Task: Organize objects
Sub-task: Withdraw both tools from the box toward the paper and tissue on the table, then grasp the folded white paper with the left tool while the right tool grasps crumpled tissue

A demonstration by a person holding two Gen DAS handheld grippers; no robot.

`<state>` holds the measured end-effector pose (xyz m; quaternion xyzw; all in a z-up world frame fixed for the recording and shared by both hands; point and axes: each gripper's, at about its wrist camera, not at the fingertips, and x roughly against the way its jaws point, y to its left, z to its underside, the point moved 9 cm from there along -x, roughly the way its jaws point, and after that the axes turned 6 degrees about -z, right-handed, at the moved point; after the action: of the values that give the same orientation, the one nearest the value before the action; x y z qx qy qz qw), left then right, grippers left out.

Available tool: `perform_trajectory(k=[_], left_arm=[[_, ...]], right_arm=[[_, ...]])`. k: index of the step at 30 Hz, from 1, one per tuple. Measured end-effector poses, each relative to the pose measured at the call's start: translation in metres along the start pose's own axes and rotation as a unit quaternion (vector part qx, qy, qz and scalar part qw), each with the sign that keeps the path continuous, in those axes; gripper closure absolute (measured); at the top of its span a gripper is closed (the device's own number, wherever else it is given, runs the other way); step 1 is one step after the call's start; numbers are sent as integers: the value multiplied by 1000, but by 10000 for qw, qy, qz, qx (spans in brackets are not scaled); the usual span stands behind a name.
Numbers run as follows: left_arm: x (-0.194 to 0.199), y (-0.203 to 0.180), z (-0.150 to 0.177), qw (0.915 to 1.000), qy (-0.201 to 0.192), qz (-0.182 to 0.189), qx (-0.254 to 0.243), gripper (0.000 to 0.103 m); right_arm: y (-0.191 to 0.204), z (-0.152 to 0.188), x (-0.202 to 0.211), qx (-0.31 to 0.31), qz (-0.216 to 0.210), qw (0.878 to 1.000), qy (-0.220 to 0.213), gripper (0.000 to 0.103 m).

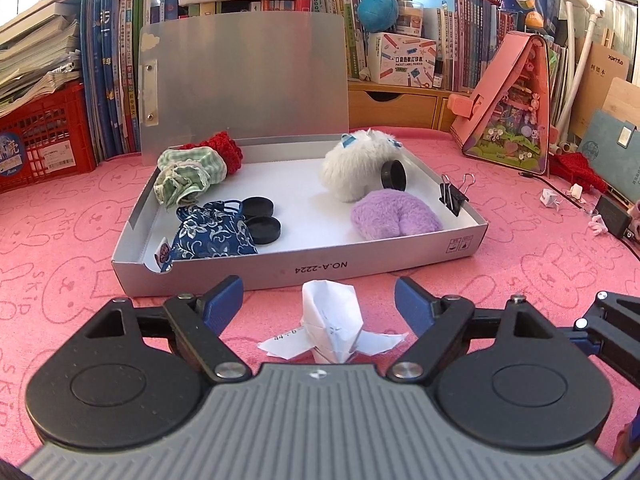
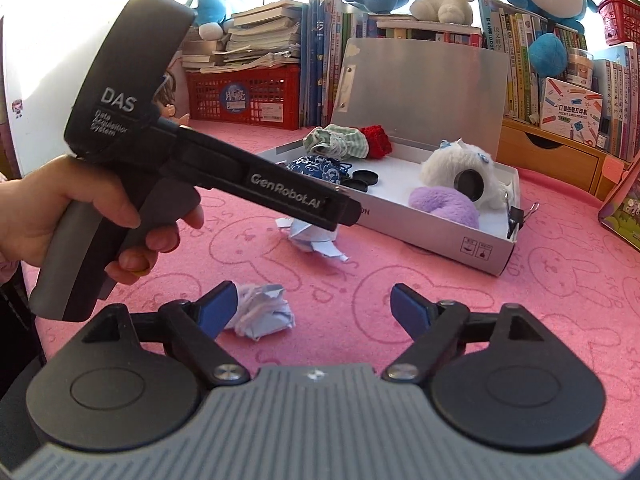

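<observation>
Left wrist: left gripper [image 1: 318, 294] spread, fingers [image 1: 224, 292] flanking folded paper [image 1: 332, 320] on pink counter [image 1: 60, 240] just before grey box [image 1: 304, 272], not pinching yet. Probably approach step; next, closing on paper.

Right wrist: right gripper [image 2: 310, 304] spread, empty; crumpled paper [image 2: 262, 310] beside left finger, well short of box.

Counts, all rel. to the grey box [image 1: 304, 272]: 3 black round caps [image 1: 262, 229] inside, 2 stacked flat by the blue floral pouch [image 1: 214, 236], 1 tilted on the white plush [image 1: 356, 164]. 2 plush pcs inside: white, plus 1 purple [image 1: 394, 216]. 3 fabric pcs inside: floral pouch, 1 green check [image 1: 188, 176], 1 red knit [image 1: 224, 150]. 1 binder clip [image 1: 454, 196] on box's right wall. 2 paper pcs outside, in front of box: 1 folded [image 1: 332, 324], 1 crumpled [image 2: 262, 312].
</observation>
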<state>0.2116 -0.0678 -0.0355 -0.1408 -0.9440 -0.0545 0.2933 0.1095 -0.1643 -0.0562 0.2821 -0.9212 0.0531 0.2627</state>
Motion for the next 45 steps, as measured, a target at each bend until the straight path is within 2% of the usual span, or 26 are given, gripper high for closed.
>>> perform_trajectory(k=[5,10,12,14,19,22,24,45], left_arm=[[-12,-5,6,9998,207,18,27,16],[-18,-4,10,9996,284,-57,0,19],[-18,-5,11,9995,296,-59,-24,30],[-19,-4,13,9994,347,-62,-6,48],[-17,0,13,9994,331,-52,116,65],[-13,1,11,9996,269,-61,107,69],[-10,2,10,9996,238,-67,106,70],[10,16,5,9995,44,-227,216,70]], right_arm=[[17,5,-4,176,-149,9997,6,6],[29,6,-15,432,-58,9990,140,6],[34,7,-18,499,-65,9985,220,10],[37,8,-19,533,-69,9983,236,16],[39,10,-19,409,-107,9988,262,32],[37,8,-18,339,-81,9991,233,41],[36,8,-17,326,-75,9992,210,46],[10,-2,-1,88,304,9995,-25,46]])
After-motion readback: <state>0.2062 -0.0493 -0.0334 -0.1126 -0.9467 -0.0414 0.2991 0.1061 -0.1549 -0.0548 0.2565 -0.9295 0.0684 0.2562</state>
